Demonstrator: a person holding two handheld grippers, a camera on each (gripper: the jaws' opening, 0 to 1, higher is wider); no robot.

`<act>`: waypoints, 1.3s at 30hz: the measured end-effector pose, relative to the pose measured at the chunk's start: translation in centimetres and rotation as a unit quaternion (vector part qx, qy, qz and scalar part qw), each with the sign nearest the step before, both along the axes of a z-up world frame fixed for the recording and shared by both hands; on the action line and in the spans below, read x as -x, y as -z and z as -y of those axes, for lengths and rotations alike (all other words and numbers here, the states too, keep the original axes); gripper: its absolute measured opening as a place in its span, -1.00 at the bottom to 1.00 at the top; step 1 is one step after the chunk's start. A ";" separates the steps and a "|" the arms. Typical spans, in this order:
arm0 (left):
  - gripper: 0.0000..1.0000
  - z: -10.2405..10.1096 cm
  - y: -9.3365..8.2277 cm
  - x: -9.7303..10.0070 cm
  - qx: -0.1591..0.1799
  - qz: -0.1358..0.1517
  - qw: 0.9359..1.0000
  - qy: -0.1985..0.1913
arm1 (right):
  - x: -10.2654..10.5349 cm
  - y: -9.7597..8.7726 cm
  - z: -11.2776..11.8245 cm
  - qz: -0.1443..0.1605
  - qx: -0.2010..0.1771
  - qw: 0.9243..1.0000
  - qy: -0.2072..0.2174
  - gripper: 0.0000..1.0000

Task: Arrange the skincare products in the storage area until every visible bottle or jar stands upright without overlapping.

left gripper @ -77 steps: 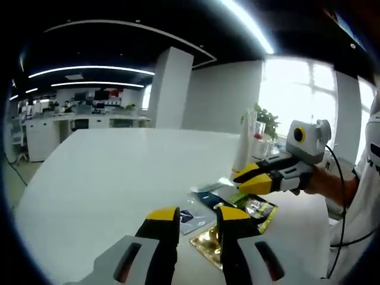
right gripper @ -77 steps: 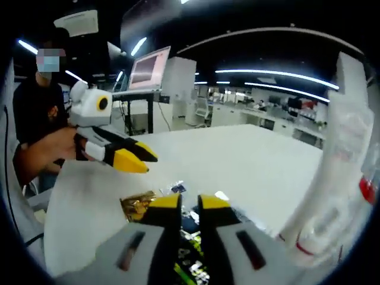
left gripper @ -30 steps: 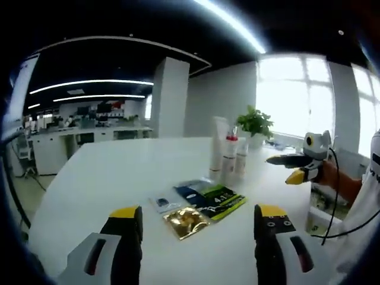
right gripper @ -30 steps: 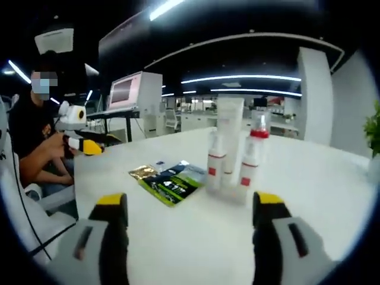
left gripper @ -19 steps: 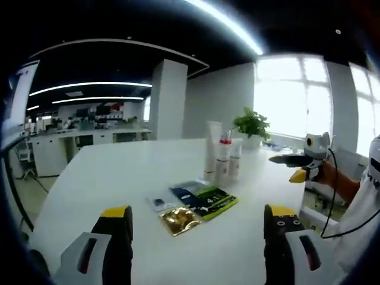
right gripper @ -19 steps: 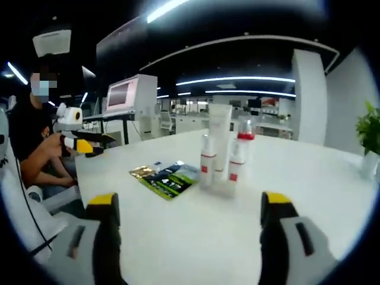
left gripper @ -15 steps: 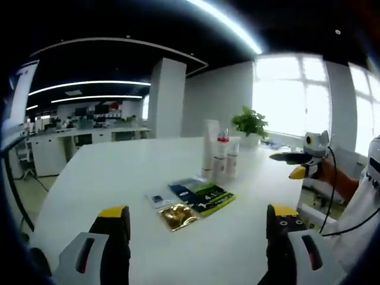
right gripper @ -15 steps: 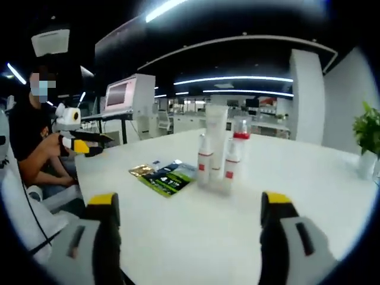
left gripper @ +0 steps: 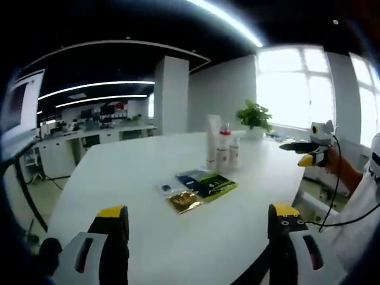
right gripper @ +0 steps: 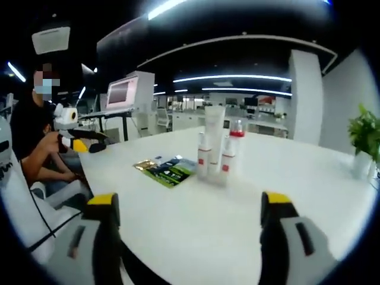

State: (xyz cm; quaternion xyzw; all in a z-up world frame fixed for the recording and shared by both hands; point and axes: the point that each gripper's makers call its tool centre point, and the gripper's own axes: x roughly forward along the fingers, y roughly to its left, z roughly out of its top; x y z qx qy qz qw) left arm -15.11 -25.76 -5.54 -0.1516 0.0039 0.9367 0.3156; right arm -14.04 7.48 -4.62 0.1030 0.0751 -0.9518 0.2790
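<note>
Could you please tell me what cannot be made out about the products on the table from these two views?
- Bottles: in the right gripper view the labels are too small to read, and they overlap, so the count is uncertain.
- Sachets: in the left gripper view the print is too small and blurred; how many lie stacked is unclear.
- Potted plant: its pot is cut off by the view's edge.

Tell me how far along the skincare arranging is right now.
Looks done: the tall white tube and the red-capped bottles stand upright in a tight cluster on the white table; whether they touch I cannot tell. In hand: nothing; the left gripper and right gripper are both open, away from the products. Left: possibly nothing for the bottles; the flat sachets lie overlapping beside them.
</note>
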 end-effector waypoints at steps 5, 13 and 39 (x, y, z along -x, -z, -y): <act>0.99 0.4 -0.6 -0.6 -0.001 -0.006 1.000 -0.003 | -0.4 -0.5 -1.3 0.002 0.000 1.000 0.014 1.00; 0.99 1.9 -0.8 -0.4 0.027 0.001 0.999 -0.019 | -0.5 -0.5 -1.9 0.016 -0.014 1.000 0.015 1.00; 0.99 3.5 -0.7 0.1 0.035 0.005 0.999 -0.039 | -0.2 -1.0 -2.1 0.025 -0.002 1.000 0.012 0.99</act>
